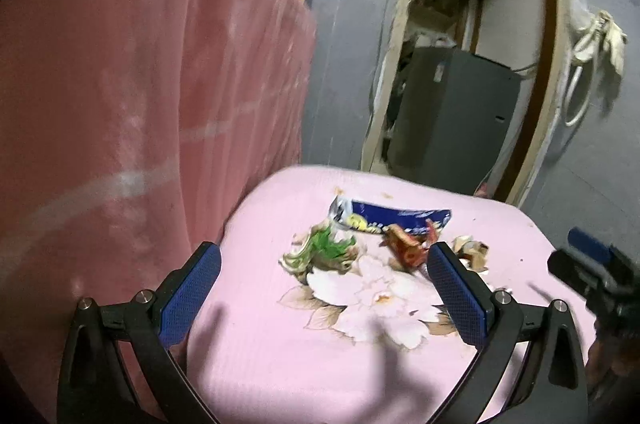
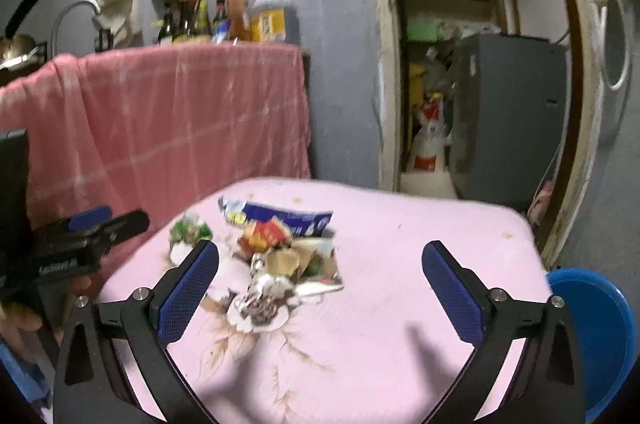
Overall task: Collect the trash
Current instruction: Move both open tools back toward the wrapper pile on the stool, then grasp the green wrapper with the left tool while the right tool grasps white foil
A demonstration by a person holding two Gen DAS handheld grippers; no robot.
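Observation:
A heap of trash lies on the pink flowered table: a blue wrapper, a green wrapper, a red wrapper, and crumpled brown and silver scraps. My left gripper is open above the near side of the table, with the trash just beyond its fingertips. My right gripper is open, with the scraps between its fingertips, nearer the left one. Each gripper shows at the edge of the other's view, the right and the left.
A counter draped in pink cloth stands left of the table, with bottles and a jug on top. A doorway with a grey cabinet is behind. A blue bin sits at the table's right side.

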